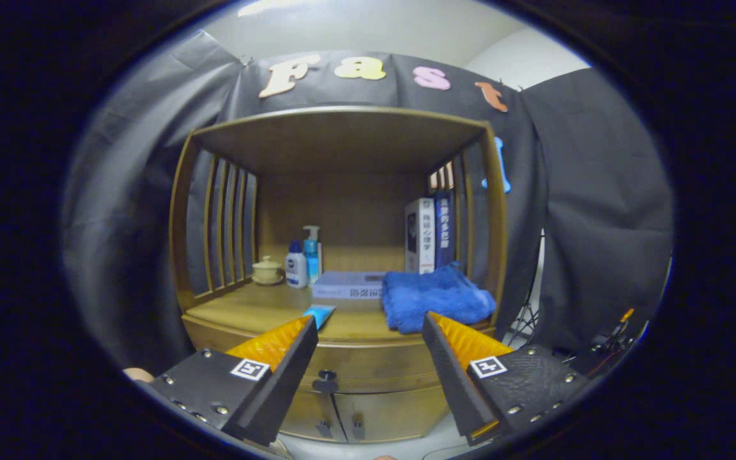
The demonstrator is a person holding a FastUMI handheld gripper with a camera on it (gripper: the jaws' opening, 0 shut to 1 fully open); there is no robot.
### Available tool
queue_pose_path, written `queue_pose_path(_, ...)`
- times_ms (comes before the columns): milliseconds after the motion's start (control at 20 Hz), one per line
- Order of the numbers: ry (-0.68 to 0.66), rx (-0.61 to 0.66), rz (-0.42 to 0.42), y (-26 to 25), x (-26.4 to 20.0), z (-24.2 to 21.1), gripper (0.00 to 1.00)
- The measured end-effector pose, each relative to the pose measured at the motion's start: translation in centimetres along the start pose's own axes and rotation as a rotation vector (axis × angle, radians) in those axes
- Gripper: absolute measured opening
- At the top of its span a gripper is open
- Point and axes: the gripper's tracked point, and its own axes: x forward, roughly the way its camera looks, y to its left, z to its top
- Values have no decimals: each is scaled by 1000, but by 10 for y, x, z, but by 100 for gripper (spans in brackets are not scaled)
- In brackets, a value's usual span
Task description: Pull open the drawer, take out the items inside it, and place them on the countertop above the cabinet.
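In the gripper view, the gripper (368, 332) hangs in front of a wooden cabinet (342, 377), its jaws spread wide and holding nothing, with the two fingers (282, 342) framing the cabinet's front. Between them, just ahead, the drawer (374, 367) sits shut, its dark knob (326, 381) in the gap nearer the left finger. Below the drawer are two closed doors (368, 418). The table (253, 310) above the drawer carries a folded blue towel (435, 300) on the right, touching a flat grey box (349, 285) at the middle. A small blue packet (319, 314) lies at the near edge, just beyond the left fingertip. Far left stand a small lidded pot (267, 271), a white bottle (296, 265) and a blue pump bottle (311, 252) close together. Books (429, 235) stand upright at the far right, behind the towel. Slatted sides (224, 233) and a wooden top (342, 137) enclose the table.
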Motion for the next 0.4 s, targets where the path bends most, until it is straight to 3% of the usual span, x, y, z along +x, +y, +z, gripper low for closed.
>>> queue_pose_path(400,-110,-28,-72,-83,-58,64,99)
